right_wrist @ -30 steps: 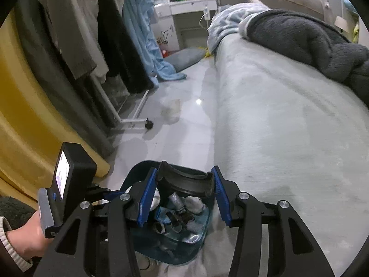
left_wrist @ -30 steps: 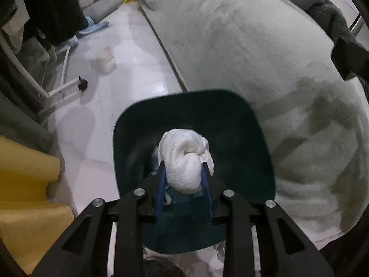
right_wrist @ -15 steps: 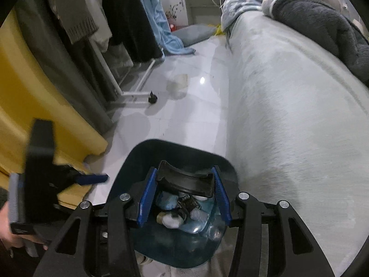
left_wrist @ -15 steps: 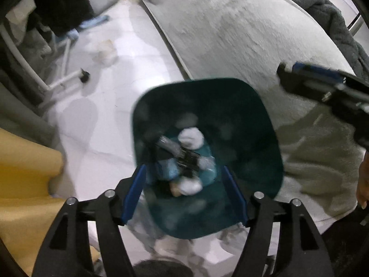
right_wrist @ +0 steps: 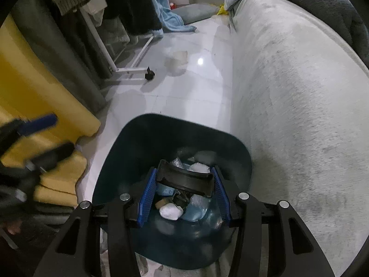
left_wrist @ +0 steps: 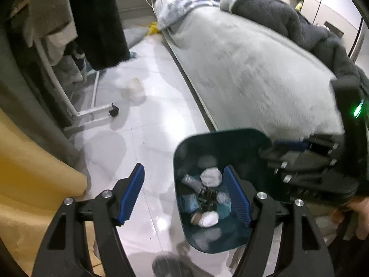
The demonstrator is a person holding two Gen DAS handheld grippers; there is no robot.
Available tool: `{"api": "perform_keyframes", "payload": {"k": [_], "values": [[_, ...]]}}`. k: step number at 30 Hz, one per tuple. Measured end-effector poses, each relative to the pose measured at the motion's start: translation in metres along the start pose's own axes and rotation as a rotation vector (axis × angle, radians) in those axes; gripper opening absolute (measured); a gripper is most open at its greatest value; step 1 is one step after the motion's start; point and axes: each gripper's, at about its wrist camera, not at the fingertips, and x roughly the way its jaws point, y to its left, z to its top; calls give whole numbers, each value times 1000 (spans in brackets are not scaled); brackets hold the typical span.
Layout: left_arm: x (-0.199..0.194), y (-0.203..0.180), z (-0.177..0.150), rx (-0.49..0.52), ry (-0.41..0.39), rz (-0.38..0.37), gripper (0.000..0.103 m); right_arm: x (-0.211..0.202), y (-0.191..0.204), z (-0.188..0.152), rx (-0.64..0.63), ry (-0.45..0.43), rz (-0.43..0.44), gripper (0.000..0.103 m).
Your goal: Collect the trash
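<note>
Blue ribbed pads of the right gripper (right_wrist: 183,194) clamp a curved black plastic piece (right_wrist: 184,181) by its two ends, directly above the open mouth of the dark teal bin (right_wrist: 129,152). The piece hangs just over the trash already inside the bin: a white paper wad (right_wrist: 171,211), crumpled clear plastic and bluish scraps. The step in hand, by my reading, is the drop. To do it well, keep the piece centred over the bin's opening, clear of its near wall, then part the pads so it falls flat among the rest instead of catching on the rim.

The left gripper (left_wrist: 184,195) stands beside the bin with nothing between its pads; its jaws are opening, one pad over the bin's mouth and the other over the pale tiled floor (left_wrist: 147,124). It should hold off to that side, out of the drop path.

Beyond the bin, further along the floor, lies a pale crumpled scrap (right_wrist: 176,58), probably the next pickup. The grey bed (right_wrist: 288,87) runs just beside the bin; a yellow cushion (right_wrist: 39,97) sits on its other side.
</note>
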Motion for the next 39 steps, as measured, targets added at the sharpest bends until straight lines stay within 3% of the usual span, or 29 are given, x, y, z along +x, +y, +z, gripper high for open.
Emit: {"api": "perform_keyframes", "payload": {"k": [6, 11, 17, 22, 32, 39], "values": [[-32, -5, 12, 20, -110, 2, 94, 11, 6, -4, -32, 46, -15, 52], [-60, -12, 23, 30, -216, 6, 96, 0, 5, -8, -41, 30, -20, 69], [-92, -30, 32, 39, -321, -5, 97, -25, 3, -10, -61, -18, -24, 73], [-117, -55, 43, 60, -406, 14, 98, -69, -5, -19, -98, -117, -48, 79], [-139, -115, 42, 112, -446, -2, 100, -161, -50, -49, -61, -339, -126, 91], [-148, -150, 29, 154, -475, 8, 100, -201, -99, -79, 74, -447, -169, 97]]}}
